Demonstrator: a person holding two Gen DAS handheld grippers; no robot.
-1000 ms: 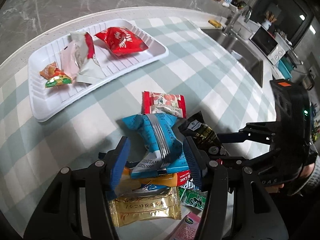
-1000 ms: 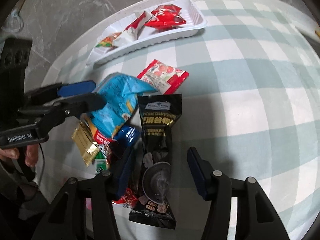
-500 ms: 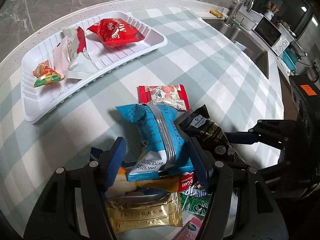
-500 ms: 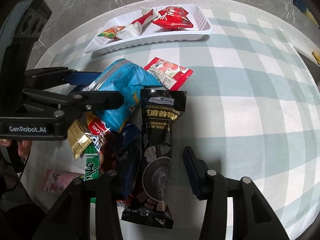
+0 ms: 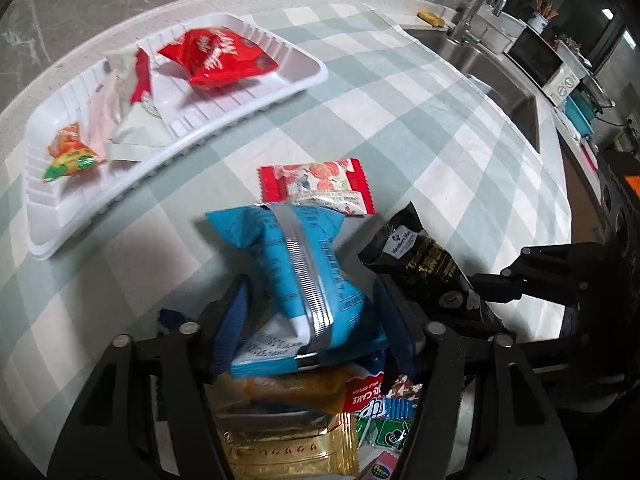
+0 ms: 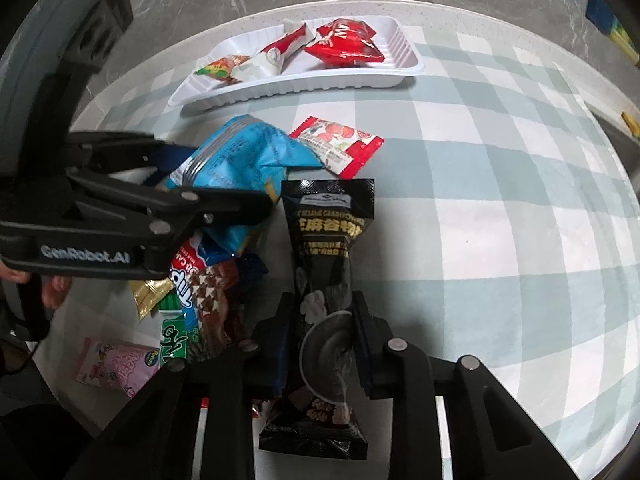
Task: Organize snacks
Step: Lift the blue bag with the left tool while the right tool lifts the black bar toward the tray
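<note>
My left gripper point(image 5: 310, 300) is shut on a blue snack bag point(image 5: 296, 280) and holds it above the pile of snacks point(image 5: 304, 420). The blue bag also shows in the right wrist view point(image 6: 244, 160). My right gripper point(image 6: 322, 320) is shut on a long black snack packet point(image 6: 326, 248), which also shows in the left wrist view point(image 5: 420, 256). A white tray point(image 5: 48, 216) at the far left holds a red bag point(image 5: 216, 60), a white-and-red packet point(image 5: 136, 120) and an orange-green packet point(image 5: 68, 152). A red strawberry packet point(image 5: 316, 186) lies on the cloth between tray and pile.
The table has a green-and-white checked cloth point(image 6: 500, 200). A pink packet point(image 6: 116, 364) lies at the near left of the pile. A sink point(image 5: 480, 68) with a tap and kitchen appliances stand beyond the table's right edge.
My left gripper has lifted the blue bag up off the pile and tilted it. My right gripper has closed on the black packet. Both views have drawn nearer the tray.
</note>
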